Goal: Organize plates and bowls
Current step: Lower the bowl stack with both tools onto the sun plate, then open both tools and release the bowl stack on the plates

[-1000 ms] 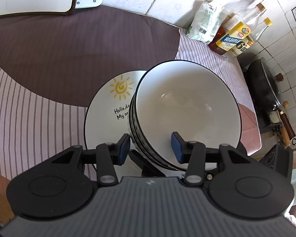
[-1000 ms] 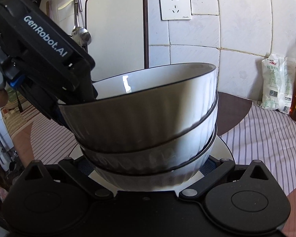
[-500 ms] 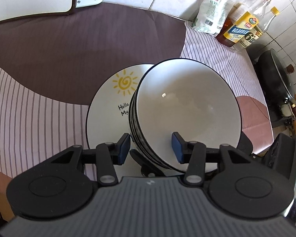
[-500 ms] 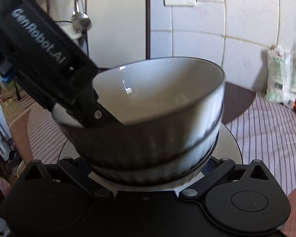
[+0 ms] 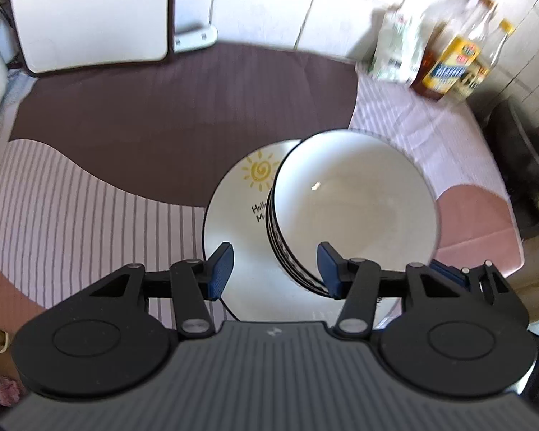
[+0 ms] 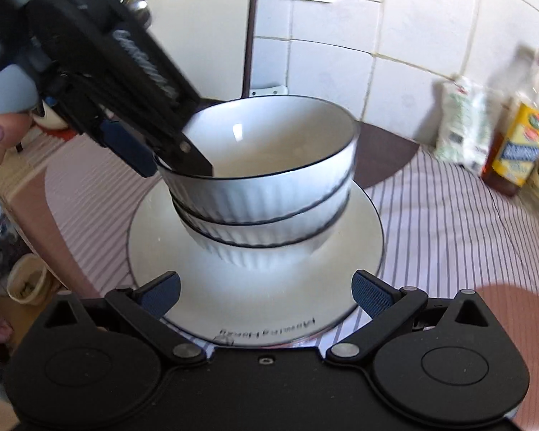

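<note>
The striped tablecloth (image 6: pixel 449 237) carries the whole pile, and it is loose fabric near a table edge on the right of the left wrist view; a snagged finger could drag cloth and crockery together.

On it lies the plate (image 6: pixel 345 287), flat, printed with a sun. The bowl stack (image 6: pixel 266 194) sits on it, toward one side in the left wrist view rather than centred. I count at least 2 nested ribbed bowls, perhaps 3. An off-centre load may tip the plate if it gets lifted by the far rim.

The left gripper (image 5: pixel 275 269) has its fingers apart, straddling the top bowl's rim, 1 finger inside and 1 outside, not clamped. The right wrist view confirms a dark finger dipping into the bowl. If it pulls away at a slant, that inner finger could hook the rim and tilt or slide the top bowl off the stack.

The right gripper (image 6: pixel 266 296) is spread wide and holds nothing, low over the plate's near rim. Moving forward, it could knock the plate and shift the stack.

The bottles (image 6: pixel 517 143) and packet (image 6: pixel 460 122) stand well apart against the wall, so they seem the least likely to be struck.
</note>
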Demonstrator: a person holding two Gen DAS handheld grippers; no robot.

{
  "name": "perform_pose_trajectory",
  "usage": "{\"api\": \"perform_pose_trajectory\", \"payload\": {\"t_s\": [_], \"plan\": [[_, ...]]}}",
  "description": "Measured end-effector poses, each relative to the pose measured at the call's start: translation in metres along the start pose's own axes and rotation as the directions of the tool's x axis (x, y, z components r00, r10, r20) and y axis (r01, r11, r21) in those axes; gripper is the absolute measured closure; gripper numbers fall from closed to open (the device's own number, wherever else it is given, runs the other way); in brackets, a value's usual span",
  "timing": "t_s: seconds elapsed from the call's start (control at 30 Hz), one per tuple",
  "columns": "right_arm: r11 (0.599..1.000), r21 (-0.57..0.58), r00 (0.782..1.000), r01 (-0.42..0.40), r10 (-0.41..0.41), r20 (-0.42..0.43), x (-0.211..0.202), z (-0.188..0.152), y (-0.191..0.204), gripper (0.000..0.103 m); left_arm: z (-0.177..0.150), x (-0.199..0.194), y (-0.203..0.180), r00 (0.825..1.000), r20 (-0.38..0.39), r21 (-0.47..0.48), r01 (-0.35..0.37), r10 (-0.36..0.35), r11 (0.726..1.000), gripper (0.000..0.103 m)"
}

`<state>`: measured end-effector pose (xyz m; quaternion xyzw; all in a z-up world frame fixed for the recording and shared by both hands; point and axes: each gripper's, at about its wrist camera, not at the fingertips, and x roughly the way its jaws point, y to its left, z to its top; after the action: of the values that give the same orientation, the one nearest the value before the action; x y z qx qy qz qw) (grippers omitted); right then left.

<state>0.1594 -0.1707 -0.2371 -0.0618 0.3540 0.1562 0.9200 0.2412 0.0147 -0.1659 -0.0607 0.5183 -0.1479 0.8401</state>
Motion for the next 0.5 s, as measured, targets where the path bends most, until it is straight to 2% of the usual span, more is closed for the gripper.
{"api": "perform_pose_trajectory", "payload": {"t_s": [0.23, 0.4, 0.5], "plan": [[0.992, 0.096, 0.994, 0.082, -0.088, 0.066, -0.037, 0.006, 0.004, 0.0, -0.009, -0.054, -0.005, 0.996, 0.092, 0.003, 0.003, -0.003, 1.0, 0.049], [0.974, 0.141, 0.983, 0.177, -0.181, 0.017, -0.057, 0.018, -0.002, 0.0, -0.023, -0.094, -0.002, 0.985, 0.171, 0.007, -0.001, 0.0, 1.0, 0.045], [0.962, 0.178, 0.977, 0.206, -0.212, 0.016, -0.07, 0.023, -0.008, 0.0, -0.031, -0.113, -0.001, 0.984, 0.177, -0.002, -0.02, 0.02, 1.0, 0.044]]}}
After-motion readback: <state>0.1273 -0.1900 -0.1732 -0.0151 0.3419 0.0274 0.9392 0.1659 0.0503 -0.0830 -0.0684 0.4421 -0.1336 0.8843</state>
